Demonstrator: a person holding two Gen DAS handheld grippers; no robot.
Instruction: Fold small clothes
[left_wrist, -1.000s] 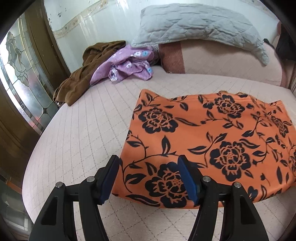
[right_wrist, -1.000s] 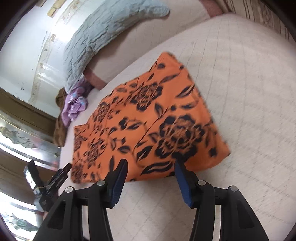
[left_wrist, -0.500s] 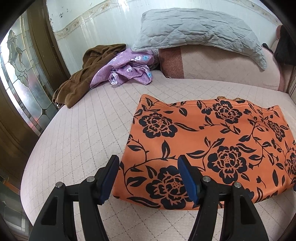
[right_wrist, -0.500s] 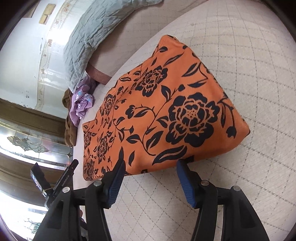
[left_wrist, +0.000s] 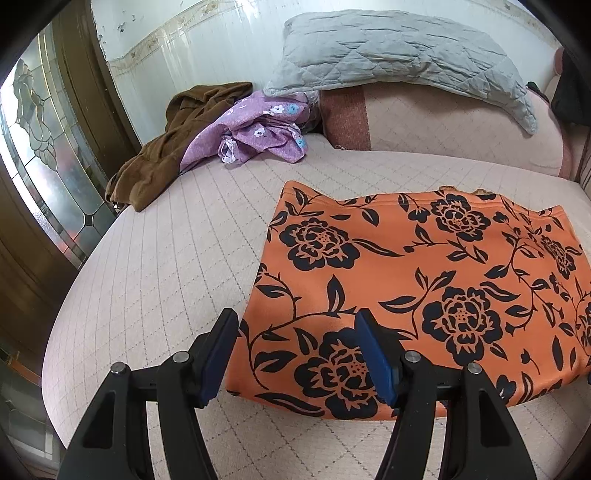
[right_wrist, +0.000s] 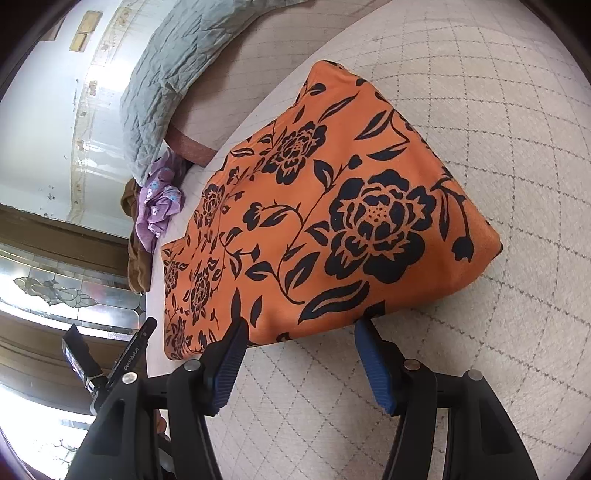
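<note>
So there's one orange garment with a black flower print (left_wrist: 424, 280), folded flat on the pink quilted bed (left_wrist: 155, 266), plus two more pieces of clothing bunched up at the far end: a purple floral one (left_wrist: 255, 129) and a brown one (left_wrist: 162, 155) partly under it. One grey quilted pillow (left_wrist: 399, 48) leans on a pink bolster (left_wrist: 436, 122) by the wall. Two grippers: the left gripper (left_wrist: 295, 354) hangs over the near left corner of the orange piece, jaws spread, nothing pinched. The right gripper (right_wrist: 299, 360) sits at the near edge on the other side (its jaws have just been opening wider), also gripping nothing, fabric edge just beyond the tips. The right-hand end of the garment is cut off in the left wrist view, and what kind of garment it is I can't tell. A stained-glass door (left_wrist: 40, 155) stands off to the left.
</note>
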